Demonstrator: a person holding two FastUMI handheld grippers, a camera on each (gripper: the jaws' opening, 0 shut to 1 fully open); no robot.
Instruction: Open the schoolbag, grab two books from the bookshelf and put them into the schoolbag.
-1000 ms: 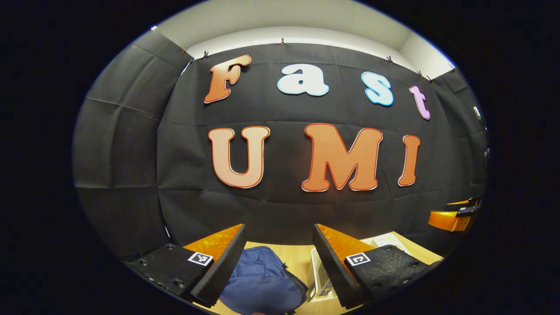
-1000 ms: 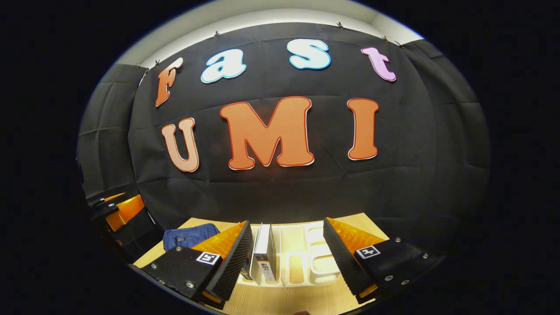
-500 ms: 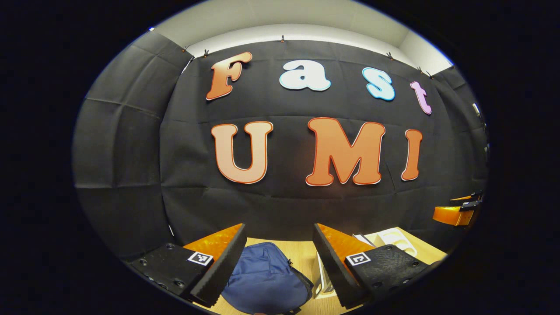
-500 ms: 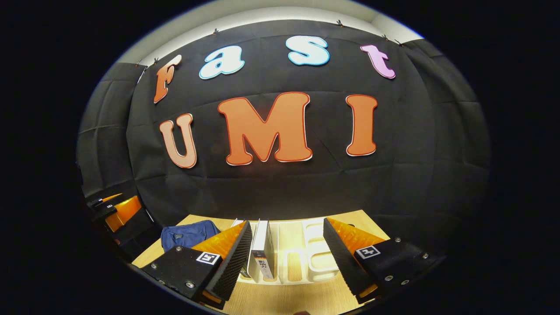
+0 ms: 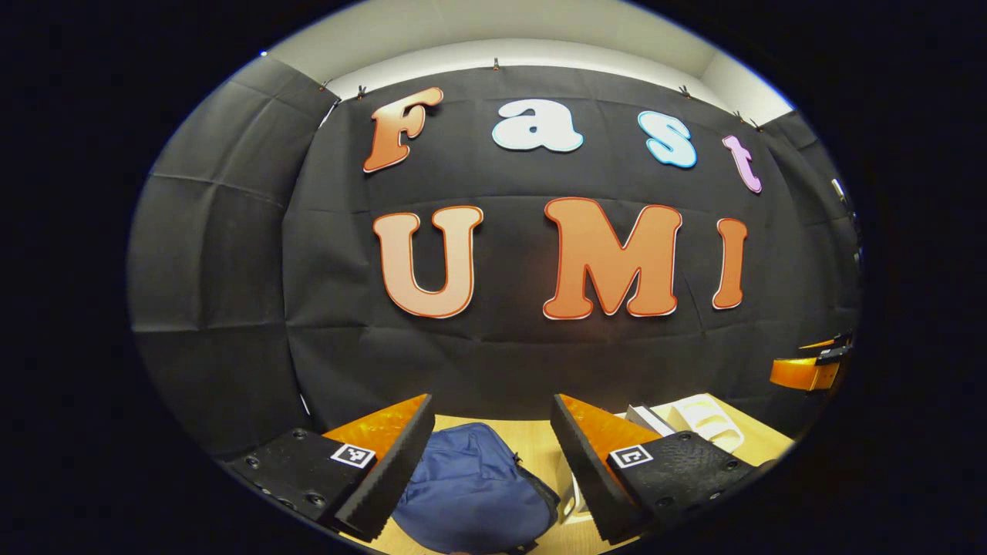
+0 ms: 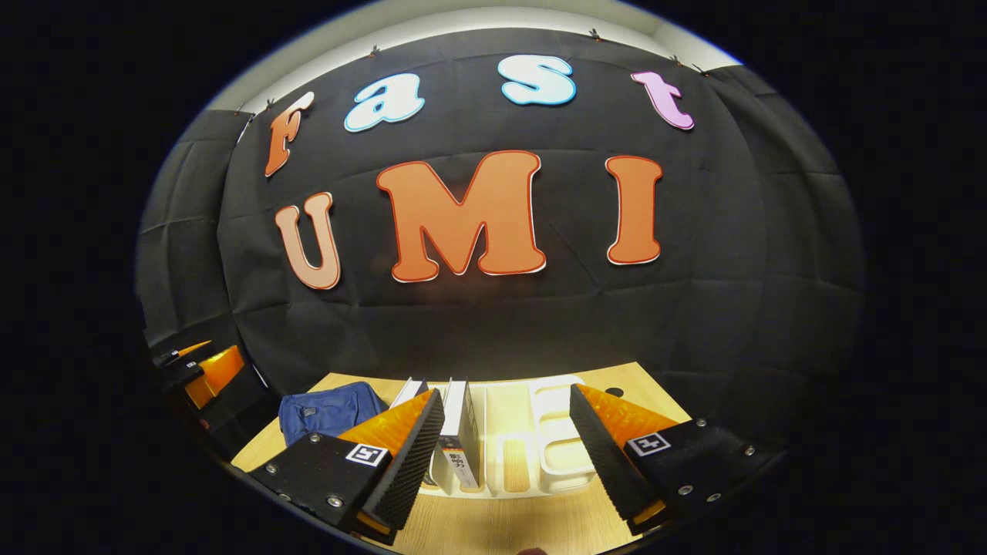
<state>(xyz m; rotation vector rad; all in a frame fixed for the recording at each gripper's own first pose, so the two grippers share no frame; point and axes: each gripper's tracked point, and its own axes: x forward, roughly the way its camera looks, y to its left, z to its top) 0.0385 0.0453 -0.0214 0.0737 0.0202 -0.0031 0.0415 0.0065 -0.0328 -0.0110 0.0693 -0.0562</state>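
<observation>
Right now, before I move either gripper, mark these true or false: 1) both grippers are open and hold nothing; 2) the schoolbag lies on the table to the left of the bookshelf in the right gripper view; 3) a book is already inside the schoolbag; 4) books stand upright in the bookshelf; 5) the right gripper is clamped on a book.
1) True. The left gripper and the right gripper both have their fingers spread, with nothing between them.
2) True. The blue schoolbag lies on the table, left of the white bookshelf.
3) False. No book shows at the schoolbag; its opening cannot be made out.
4) True. The books stand upright in the bookshelf's left slots.
5) False. Its fingers are apart, short of the books.
</observation>
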